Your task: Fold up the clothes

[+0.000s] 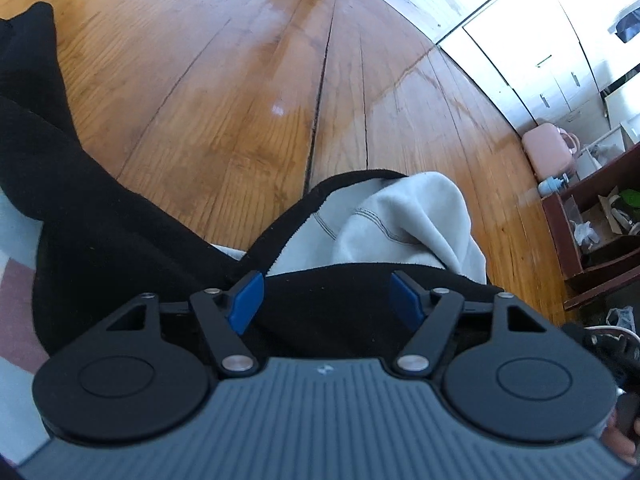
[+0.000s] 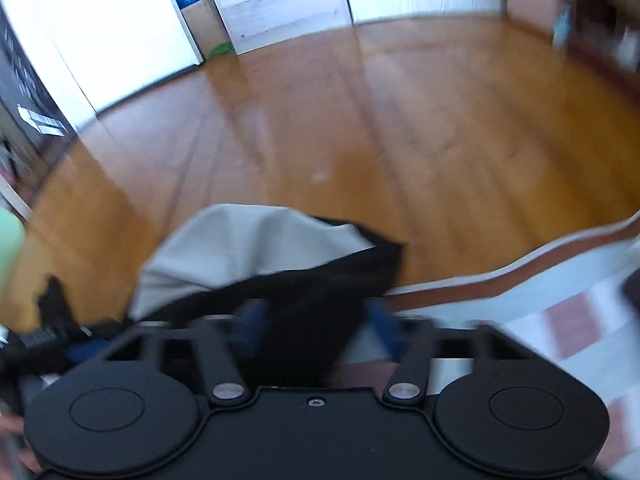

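Black garment with a pale grey lining (image 1: 404,216) lies bunched on the wood floor (image 1: 240,80), partly over a checked rug (image 2: 560,320); one dark sleeve trails off toward the left in the left wrist view. Left gripper (image 1: 326,300) hangs over the black cloth with blue fingers spread, nothing pinched, probably lining up on an edge to grab. Right gripper (image 2: 316,320) is blurred, fingers also spread wide, black fabric lying between them but not pinched. Fold looks barely started; lining is exposed, so the piece likely needs flattening first.
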Action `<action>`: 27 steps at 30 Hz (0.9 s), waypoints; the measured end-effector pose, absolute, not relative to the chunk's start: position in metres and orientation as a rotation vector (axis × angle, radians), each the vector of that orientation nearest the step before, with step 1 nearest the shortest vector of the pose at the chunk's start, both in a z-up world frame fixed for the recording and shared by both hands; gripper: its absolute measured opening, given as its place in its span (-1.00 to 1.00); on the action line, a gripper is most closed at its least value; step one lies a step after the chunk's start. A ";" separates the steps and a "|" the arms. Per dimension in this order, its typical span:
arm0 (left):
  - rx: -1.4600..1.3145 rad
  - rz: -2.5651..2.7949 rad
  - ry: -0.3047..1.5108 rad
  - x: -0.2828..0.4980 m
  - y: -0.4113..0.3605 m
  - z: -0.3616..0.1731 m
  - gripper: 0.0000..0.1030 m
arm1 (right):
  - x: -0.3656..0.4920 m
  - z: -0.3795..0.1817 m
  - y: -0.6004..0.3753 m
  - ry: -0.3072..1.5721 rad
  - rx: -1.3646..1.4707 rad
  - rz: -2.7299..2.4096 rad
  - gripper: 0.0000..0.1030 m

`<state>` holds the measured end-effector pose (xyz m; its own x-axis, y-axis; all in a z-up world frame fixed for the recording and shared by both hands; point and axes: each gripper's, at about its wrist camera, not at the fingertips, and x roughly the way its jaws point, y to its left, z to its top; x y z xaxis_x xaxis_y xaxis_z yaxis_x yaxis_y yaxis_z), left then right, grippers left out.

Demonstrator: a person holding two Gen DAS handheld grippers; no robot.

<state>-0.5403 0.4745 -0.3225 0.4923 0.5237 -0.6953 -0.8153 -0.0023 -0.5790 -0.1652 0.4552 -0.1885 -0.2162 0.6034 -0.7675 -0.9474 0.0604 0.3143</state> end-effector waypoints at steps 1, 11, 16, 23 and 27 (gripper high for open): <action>-1.134 1.083 0.330 -0.540 0.474 -0.320 0.32 | -0.163 -0.195 0.465 1.035 -0.454 1.506 0.54; -1.114 1.057 0.310 -0.542 0.470 -0.323 0.27 | -0.188 -0.238 0.494 0.798 -0.644 1.387 -0.87; -1.077 1.059 0.224 -0.553 0.470 -0.315 0.27 | -0.186 -0.171 0.469 0.303 -0.548 1.402 -0.90; -0.941 1.008 0.303 -0.523 0.475 -0.307 0.31 | -0.125 -0.185 0.490 0.214 -0.667 1.170 -0.90; -0.898 0.944 0.354 -0.496 0.479 -0.303 0.34 | -0.088 -0.193 0.484 0.419 -0.581 1.232 -0.89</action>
<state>-0.4965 0.4787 -0.3034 0.5644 0.5464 -0.6188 -0.8185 0.2726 -0.5058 -0.0877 0.4836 -0.1928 0.2875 0.7530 -0.5919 -0.9577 0.2193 -0.1862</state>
